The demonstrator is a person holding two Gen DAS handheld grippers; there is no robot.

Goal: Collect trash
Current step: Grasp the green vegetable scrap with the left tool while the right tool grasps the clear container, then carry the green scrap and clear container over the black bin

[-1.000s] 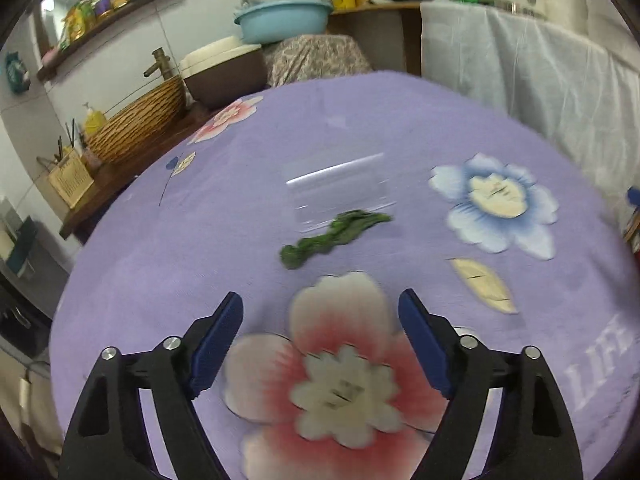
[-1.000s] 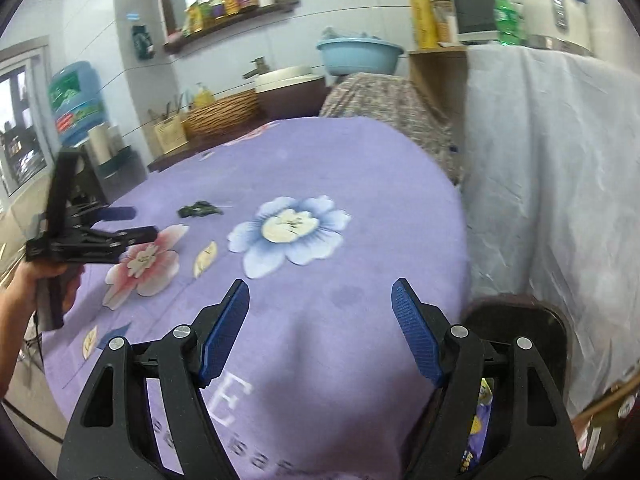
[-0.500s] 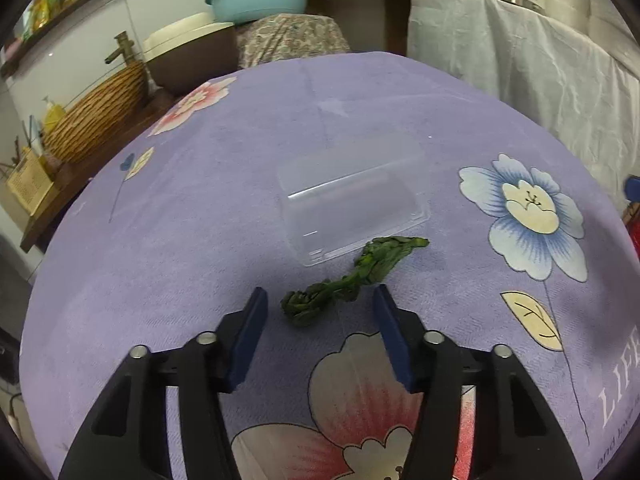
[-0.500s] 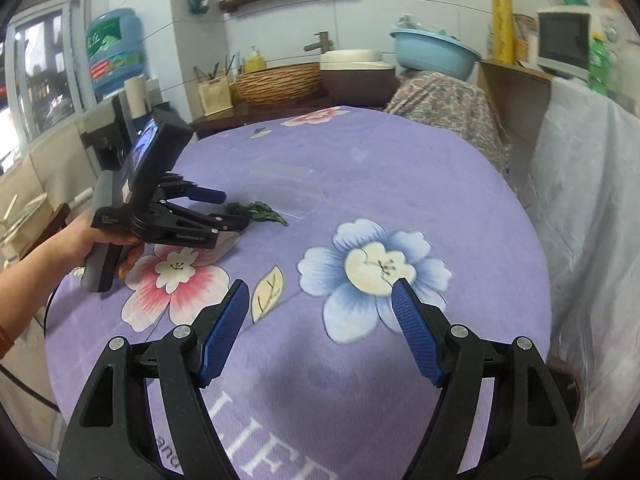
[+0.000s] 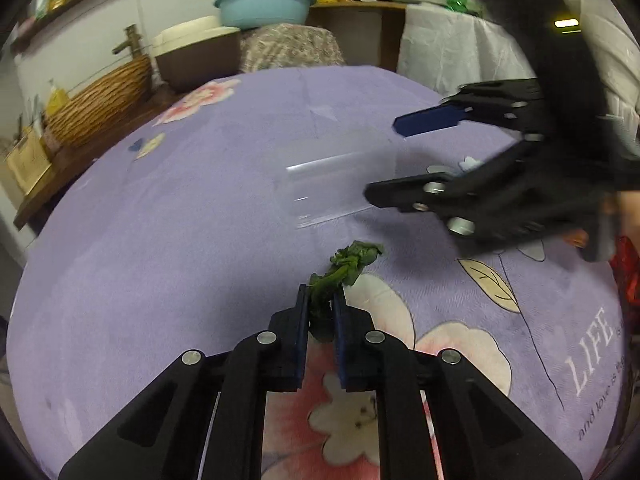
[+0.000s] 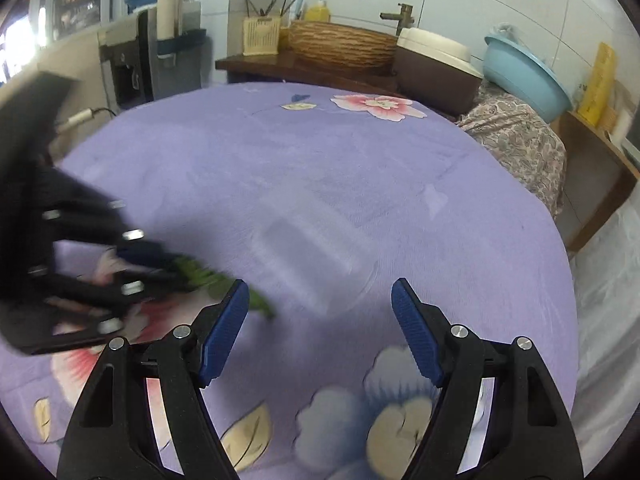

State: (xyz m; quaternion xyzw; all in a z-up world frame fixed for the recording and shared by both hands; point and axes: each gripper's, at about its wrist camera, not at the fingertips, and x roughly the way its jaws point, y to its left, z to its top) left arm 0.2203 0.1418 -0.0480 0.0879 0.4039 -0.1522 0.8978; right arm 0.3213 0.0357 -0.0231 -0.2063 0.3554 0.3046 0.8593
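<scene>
Left tool (image 5: 320, 300) clamped, right tool (image 6: 320, 322) spread wide.

Limp green vegetable scrap (image 5: 352, 264) on purple cloth; clear plastic box (image 5: 340, 178) (empty-looking) just beyond.

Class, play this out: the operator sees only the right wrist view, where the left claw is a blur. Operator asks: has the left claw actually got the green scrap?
Observer: Yes. In the left wrist view the left claw is shut on the near end of the green scrap.
Operator: Where does the rest of it go?
Observer: It trails ahead toward the clear plastic box and stops short of it.
Operator: And my right claw?
Observer: The right claw is open at that box's right end; I cannot tell whether it touches.
</scene>
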